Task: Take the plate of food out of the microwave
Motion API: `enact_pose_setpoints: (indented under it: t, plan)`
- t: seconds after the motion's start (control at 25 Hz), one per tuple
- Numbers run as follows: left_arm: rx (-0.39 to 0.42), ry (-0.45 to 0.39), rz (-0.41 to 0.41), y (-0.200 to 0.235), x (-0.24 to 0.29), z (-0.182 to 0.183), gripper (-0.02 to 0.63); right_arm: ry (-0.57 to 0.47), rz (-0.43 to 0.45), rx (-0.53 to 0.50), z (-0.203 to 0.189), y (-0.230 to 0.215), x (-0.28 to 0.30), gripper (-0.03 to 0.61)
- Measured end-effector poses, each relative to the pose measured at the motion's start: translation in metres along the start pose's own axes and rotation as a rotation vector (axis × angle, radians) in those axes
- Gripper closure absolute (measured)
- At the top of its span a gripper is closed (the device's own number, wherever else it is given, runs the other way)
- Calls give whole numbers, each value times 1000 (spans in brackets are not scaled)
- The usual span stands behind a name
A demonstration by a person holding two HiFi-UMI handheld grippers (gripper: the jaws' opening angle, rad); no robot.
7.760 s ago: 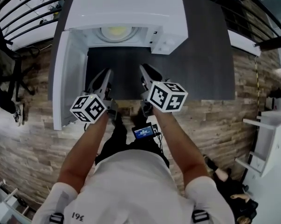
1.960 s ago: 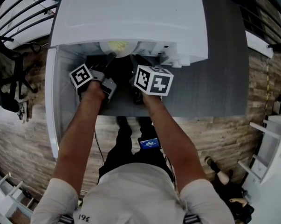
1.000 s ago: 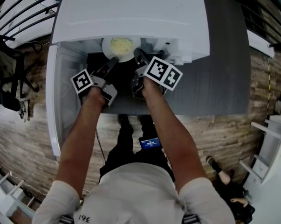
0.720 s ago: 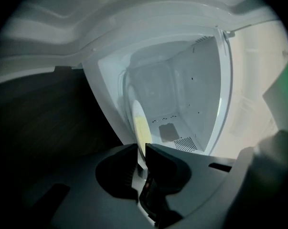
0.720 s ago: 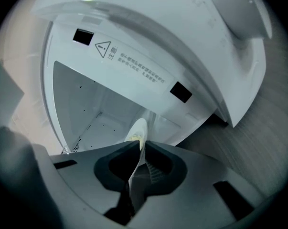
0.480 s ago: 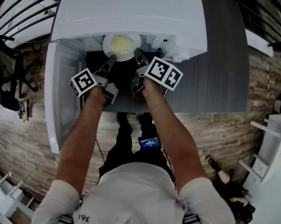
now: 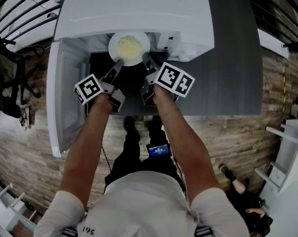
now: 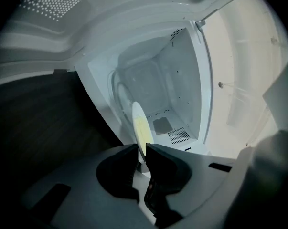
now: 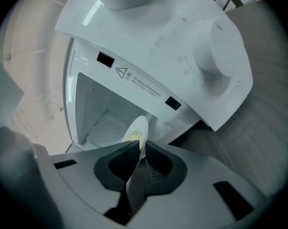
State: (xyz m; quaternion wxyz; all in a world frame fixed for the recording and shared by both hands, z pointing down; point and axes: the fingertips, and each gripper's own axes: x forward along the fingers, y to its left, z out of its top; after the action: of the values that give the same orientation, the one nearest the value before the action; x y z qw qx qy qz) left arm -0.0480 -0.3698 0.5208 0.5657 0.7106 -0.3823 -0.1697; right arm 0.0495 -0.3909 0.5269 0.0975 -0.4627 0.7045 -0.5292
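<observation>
The left claw (image 7: pixel 120 63) and right claw (image 7: pixel 146 59) are pinching the rim of the plate of food (image 7: pixel 129 47) from opposite sides, the right's jaws having just been closing on it; gripped on both sides so it is sitting level, the plate is hovering at the open mouth of the microwave (image 7: pixel 134 9).

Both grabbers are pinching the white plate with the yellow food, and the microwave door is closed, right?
Not quite. The microwave door is open, swung out to the left, as the head view shows. The rest is right: the left gripper and the right gripper both pinch the rim of the white plate with the yellow food.
</observation>
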Motion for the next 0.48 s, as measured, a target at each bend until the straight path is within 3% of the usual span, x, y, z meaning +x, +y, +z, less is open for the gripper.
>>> enact_pose_setpoints:
  t: [0.28, 0.48]
  plan:
    - [9, 4, -59, -11, -11, -24, 578, 25, -7, -27, -14, -5, -26, 540]
    - [-7, 18, -29, -9, -24, -47, 578, 40, -8, -40, -26, -11, -47, 540]
